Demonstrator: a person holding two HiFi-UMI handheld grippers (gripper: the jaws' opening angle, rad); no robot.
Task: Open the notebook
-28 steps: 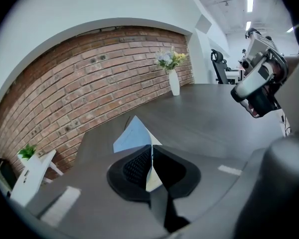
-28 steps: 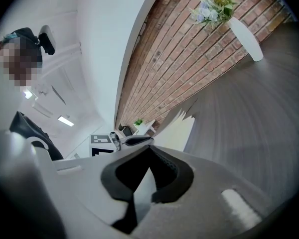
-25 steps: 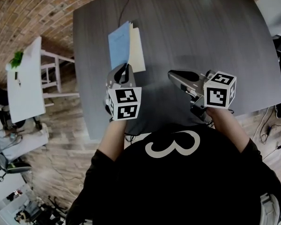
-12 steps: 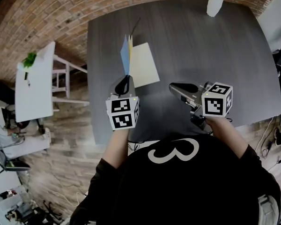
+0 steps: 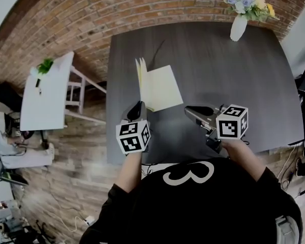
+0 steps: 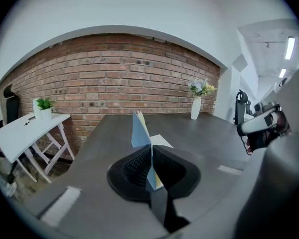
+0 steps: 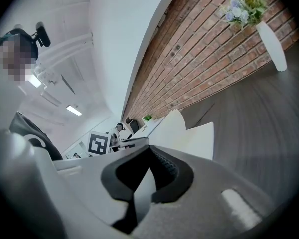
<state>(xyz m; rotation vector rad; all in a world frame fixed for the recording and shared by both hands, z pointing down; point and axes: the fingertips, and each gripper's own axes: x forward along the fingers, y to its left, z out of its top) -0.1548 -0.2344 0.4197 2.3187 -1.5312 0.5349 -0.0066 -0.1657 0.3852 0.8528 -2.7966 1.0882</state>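
The left gripper clamped the notebook cover, hiding its corner. The right gripper was closed, empty. Behind both, a shirt read "3".

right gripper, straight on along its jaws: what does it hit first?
Most likely the notebook. The right gripper aims at the near corner of its flat cream page, with only a short stretch of bare table between. Depth is unclear, so it might graze the tabletop just before the page.

The person's black shirt bears a large pale numeral 3. Nothing else legible shows in any view.
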